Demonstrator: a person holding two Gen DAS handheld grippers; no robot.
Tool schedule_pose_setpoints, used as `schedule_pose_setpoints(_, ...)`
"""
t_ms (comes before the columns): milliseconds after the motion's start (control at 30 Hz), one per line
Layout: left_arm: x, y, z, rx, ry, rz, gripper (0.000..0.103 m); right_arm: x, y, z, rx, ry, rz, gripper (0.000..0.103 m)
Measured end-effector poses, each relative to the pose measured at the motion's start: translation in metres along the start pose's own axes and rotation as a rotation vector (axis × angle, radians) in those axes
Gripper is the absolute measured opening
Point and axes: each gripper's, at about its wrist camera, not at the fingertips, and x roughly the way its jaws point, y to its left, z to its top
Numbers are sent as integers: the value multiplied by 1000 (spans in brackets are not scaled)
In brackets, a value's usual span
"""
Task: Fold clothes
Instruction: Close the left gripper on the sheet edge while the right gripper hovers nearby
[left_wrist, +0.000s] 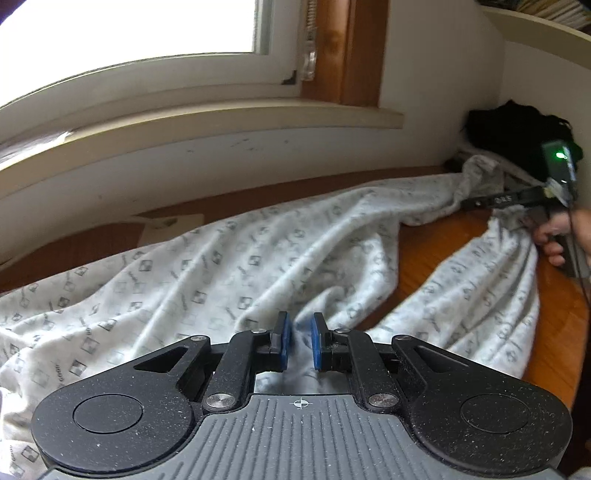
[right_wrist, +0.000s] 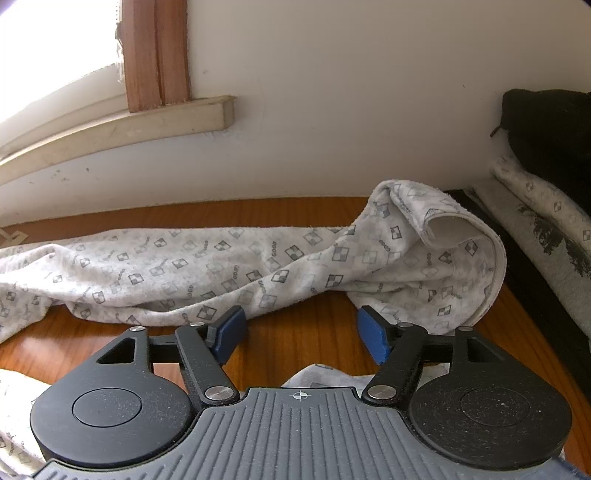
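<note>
A white garment (left_wrist: 221, 266) printed with small grey checked squares lies crumpled across the wooden table (left_wrist: 424, 251). My left gripper (left_wrist: 301, 341) sits low over its near part. Its blue pads stand close together with a ridge of the cloth pinched between them. In the right wrist view the same garment (right_wrist: 221, 266) stretches from left to right, and its far end is rolled over into a loose curl (right_wrist: 443, 229). My right gripper (right_wrist: 301, 332) is open wide just short of the cloth's edge, with only bare wood between its pads. A hand (left_wrist: 554, 236) holds that gripper at the right edge of the left wrist view.
A white wall and a window sill (left_wrist: 221, 122) run close behind the table. A black garment (right_wrist: 546, 140) lies on a stack of pale folded clothes (right_wrist: 546, 236) in the right corner, on a dark board (right_wrist: 524, 288). More of the cloth lies under the right gripper.
</note>
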Motion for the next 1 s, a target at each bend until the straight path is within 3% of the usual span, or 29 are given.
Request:
schedule_pose_setpoints(100, -2, -4, -2, 16, 5, -24, 13, 0, 0, 0, 1, 0, -2, 68)
schedule_pose_setpoints(133, -3, -5, -3, 21, 4, -30, 3, 0, 0, 0, 1, 0, -2, 68)
schedule_pose_setpoints(167, -4, -7, -4, 28, 3, -35, 0, 0, 0, 0, 1, 0, -1, 68)
schedule_pose_setpoints(333, -18, -15, -7, 42, -7, -70, 0, 0, 0, -1, 1, 0, -3, 69)
schedule_pose_setpoints(500, -28, -12, -3, 23, -41, -43, 3, 1, 0, -2, -2, 1, 0, 71)
schedule_pose_setpoints(533, -29, -10, -1, 17, -48, -34, 6, 1, 0, -2, -2, 2, 0, 72)
schedule_pose_setpoints(567, -28, -8, 1, 9, -54, -28, 18, 1, 0, -2, -2, 2, 1, 72)
schedule_pose_setpoints(633, -24, -5, 4, -1, -55, -28, 23, 2, 0, -2, -2, 2, 0, 72)
schedule_pose_setpoints(833, 5, -2, 7, 1, 19, -20, 23, 2, 0, -3, -2, 2, 1, 72)
schedule_pose_setpoints(1000, 14, 5, 8, -17, 21, -17, 22, 2, 0, -3, -1, 2, 1, 73)
